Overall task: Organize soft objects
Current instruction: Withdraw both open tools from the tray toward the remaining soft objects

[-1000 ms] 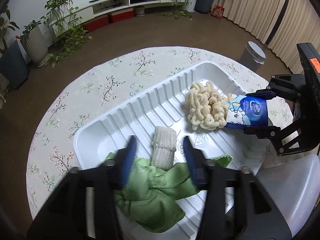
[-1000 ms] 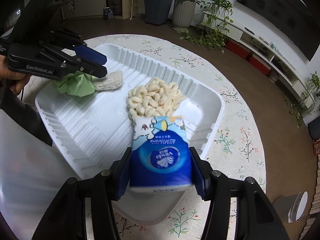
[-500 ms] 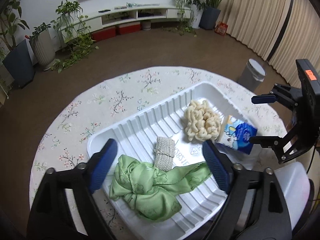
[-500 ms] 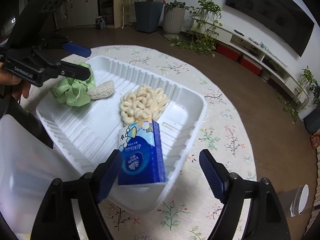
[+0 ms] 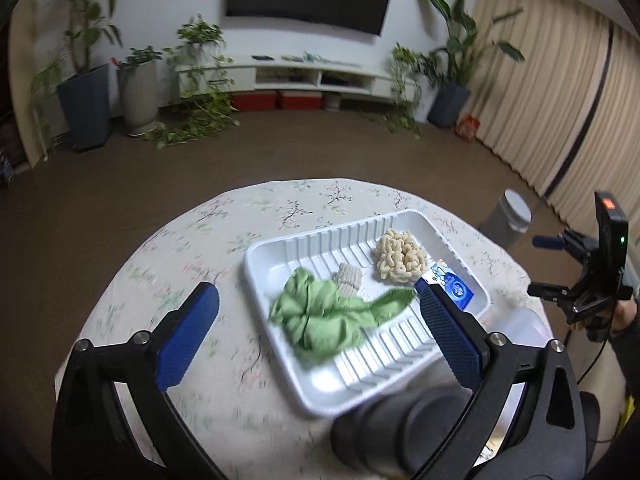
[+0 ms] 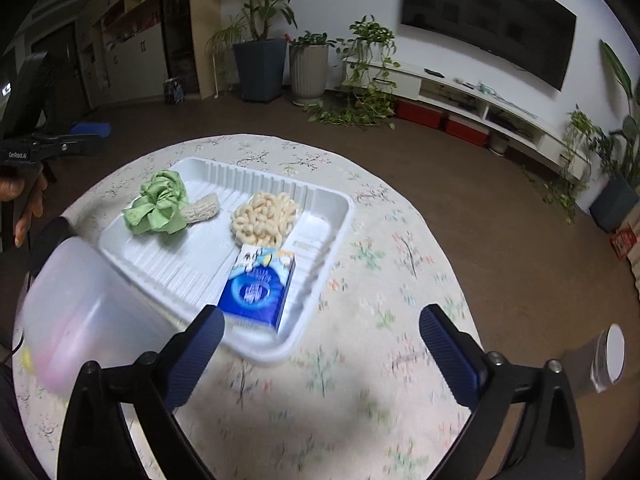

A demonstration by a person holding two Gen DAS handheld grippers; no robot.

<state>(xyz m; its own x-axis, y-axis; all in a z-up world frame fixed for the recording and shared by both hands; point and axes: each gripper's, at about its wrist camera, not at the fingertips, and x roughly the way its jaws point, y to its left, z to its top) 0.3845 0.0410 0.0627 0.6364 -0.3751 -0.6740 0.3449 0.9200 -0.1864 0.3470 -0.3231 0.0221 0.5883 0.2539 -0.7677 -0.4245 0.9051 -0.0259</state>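
Left gripper (image 5: 316, 338): your jaws wide apart, nothing held, low in frame above table (image 5: 192, 240). Right gripper (image 6: 322, 354): same, wide apart, nothing held. White tray (image 6: 320, 200) mid frame. Inside, left to right in right view: green cloth (image 6: 158, 210), knit roll (image 6: 204, 210), curly sponge (image 6: 264, 218), blue tissue pack (image 6: 260, 286) at near edge. Looks like all soft things sit in tray. Next, your call: check frosted tub (image 6: 84, 312), lower left, for more.
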